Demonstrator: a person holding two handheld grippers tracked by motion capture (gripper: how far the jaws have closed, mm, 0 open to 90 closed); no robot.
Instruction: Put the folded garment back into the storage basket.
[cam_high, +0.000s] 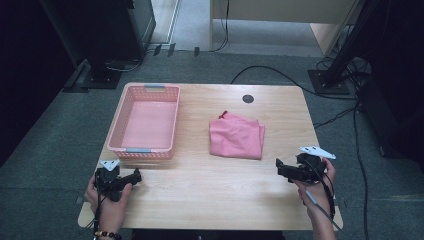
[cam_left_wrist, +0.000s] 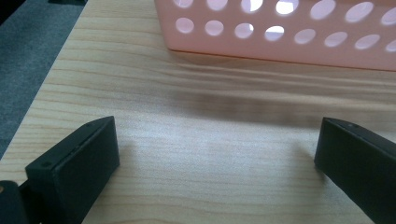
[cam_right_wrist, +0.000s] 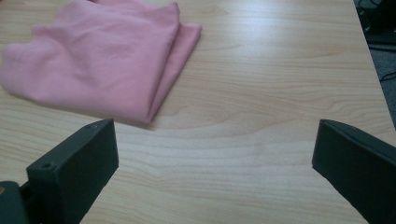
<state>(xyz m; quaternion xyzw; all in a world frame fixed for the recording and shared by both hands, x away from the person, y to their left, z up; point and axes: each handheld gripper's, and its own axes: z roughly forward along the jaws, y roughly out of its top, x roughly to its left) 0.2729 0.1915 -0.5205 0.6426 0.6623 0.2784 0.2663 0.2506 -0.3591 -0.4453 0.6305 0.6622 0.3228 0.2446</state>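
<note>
While our left gripper (cam_high: 131, 176) rests low at the near left corner of the table (cam_high: 210, 200), its jaws are spread wide over bare wood and hold nothing. Just ahead of it sits the pink basket (cam_high: 116, 132), whose perforated near wall (cam_left_wrist: 280, 42) runs across the top of the left gripper view; its long axis runs away from us. To the right of the basket, well apart from it and near the table's middle, the folded pink cloth (cam_high: 236, 137) lies flat. Farther right, our right gripper (cam_high: 283, 167) hangs near the right edge, its jaws likewise wide apart and empty. In the right gripper view the cloth (cam_right_wrist: 98, 56) lies ahead and to the left of the jaws, its nearest folded corner close to the left jaw. We judge the right gripper the nearer one, so the reach goes forward and leftward to that corner, and the basket lies beyond it.
</note>
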